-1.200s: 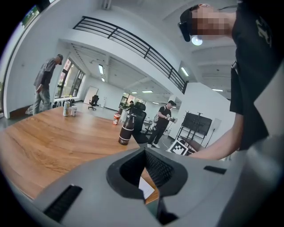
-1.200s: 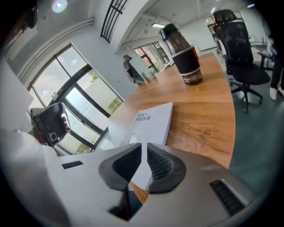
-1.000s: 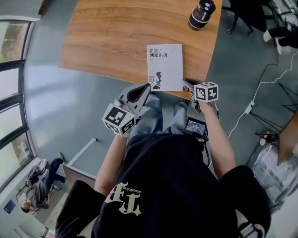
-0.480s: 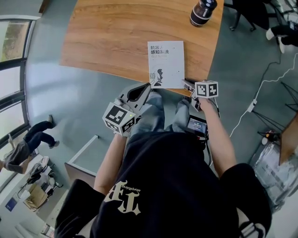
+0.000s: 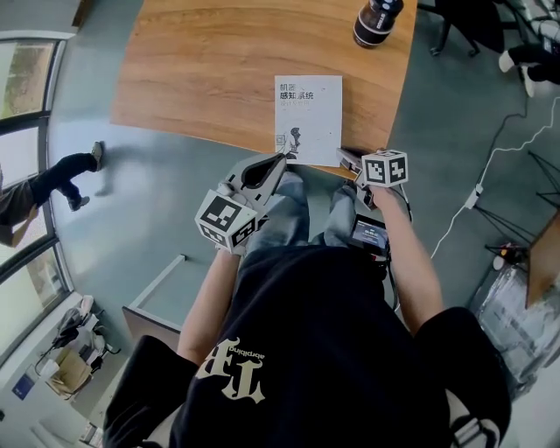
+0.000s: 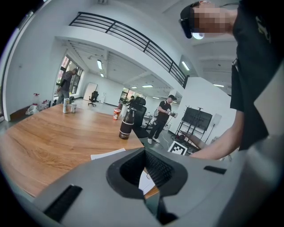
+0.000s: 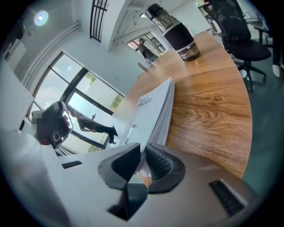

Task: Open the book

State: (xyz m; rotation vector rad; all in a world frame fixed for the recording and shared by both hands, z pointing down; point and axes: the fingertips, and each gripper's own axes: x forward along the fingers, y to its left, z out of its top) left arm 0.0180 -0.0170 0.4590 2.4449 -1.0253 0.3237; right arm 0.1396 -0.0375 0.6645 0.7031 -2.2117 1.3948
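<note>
A white book (image 5: 308, 118) with a printed cover lies shut near the front edge of the wooden table (image 5: 201, 79). My right gripper (image 5: 341, 154) sits at the book's near right corner. In the right gripper view its jaws (image 7: 142, 153) are closing and pinch the thin corner of the cover of the book (image 7: 153, 106) between them. My left gripper (image 5: 282, 159) is shut with nothing in it, tips just at the book's near left corner. A white corner of the book (image 6: 146, 181) shows through the left gripper (image 6: 144, 153).
A dark bottle (image 5: 374, 19) stands at the table's far right; it shows as a bottle (image 6: 126, 124) beyond the left gripper and as a bottle (image 7: 177, 35) in the right gripper view. The table's right edge (image 5: 402, 96) drops to the floor. Office chairs stand beyond it.
Both grippers have stayed almost where they were at the book's near corners. A person on the floor at the left has walked up the frame.
</note>
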